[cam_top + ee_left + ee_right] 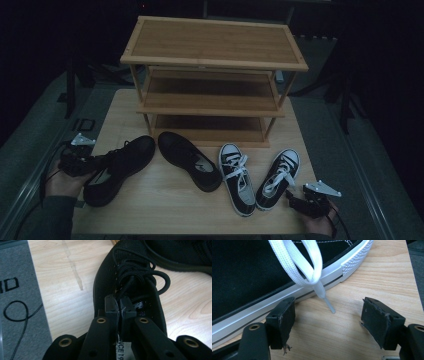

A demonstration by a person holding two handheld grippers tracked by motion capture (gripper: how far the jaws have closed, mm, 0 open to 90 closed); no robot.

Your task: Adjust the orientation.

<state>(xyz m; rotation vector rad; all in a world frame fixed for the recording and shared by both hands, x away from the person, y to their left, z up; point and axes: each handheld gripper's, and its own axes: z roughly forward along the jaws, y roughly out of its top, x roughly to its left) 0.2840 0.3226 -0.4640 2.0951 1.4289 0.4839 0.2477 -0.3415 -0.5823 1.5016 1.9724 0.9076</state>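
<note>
Beside the wooden table (70,290), the grey floor mat (17,290) bears cropped black letters, perhaps "ID". A white tag (122,346) inside the black mesh shoe (110,285) reads "CE19", cut off.

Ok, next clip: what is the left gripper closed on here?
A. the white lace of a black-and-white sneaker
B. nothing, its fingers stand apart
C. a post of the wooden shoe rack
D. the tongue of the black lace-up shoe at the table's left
D: in the left gripper view the left gripper has its fingers pinched together on the tongue of the black lace-up shoe, just behind the knotted black laces.
</note>
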